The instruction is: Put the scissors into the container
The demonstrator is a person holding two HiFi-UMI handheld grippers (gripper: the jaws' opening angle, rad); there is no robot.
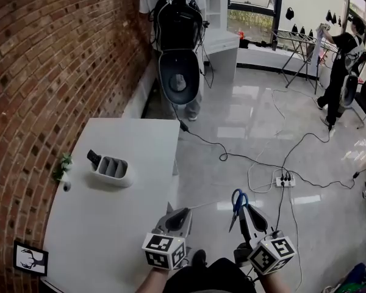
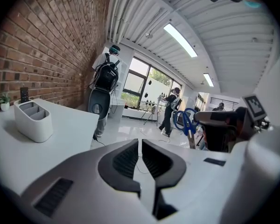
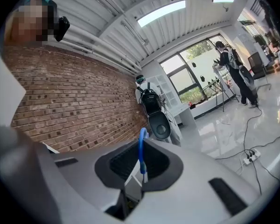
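Carry stage of the scissors transfer, as judged from the head view. Left: the white, slotted container (image 1: 113, 170) stands on the white table (image 1: 128, 237) toward the brick wall (image 1: 43, 72), slots facing up, with a dark item (image 1: 93, 158) upright at its wall-side end. Centre: the left gripper (image 1: 175, 216), jaws pressed together on nothing, sits over the table's near edge. Right: the right gripper (image 1: 246, 213) pinches the scissors (image 1: 238, 201) off the table, above the glossy floor (image 1: 262, 127) and well apart from the container.

Sound practice would be to hold the pinch firm and travel leftward over the table. The gripper should stop above a free slot, not the occupied end. The blades should be turned downward and lowered before any release. The container looks light, so the idle left gripper could steady it.

The scissors have blue looped handles projecting beyond the jaw tips, and pale blades trailing below. In the right gripper view one loop shows edge-on as a thin blue arc between the pads.
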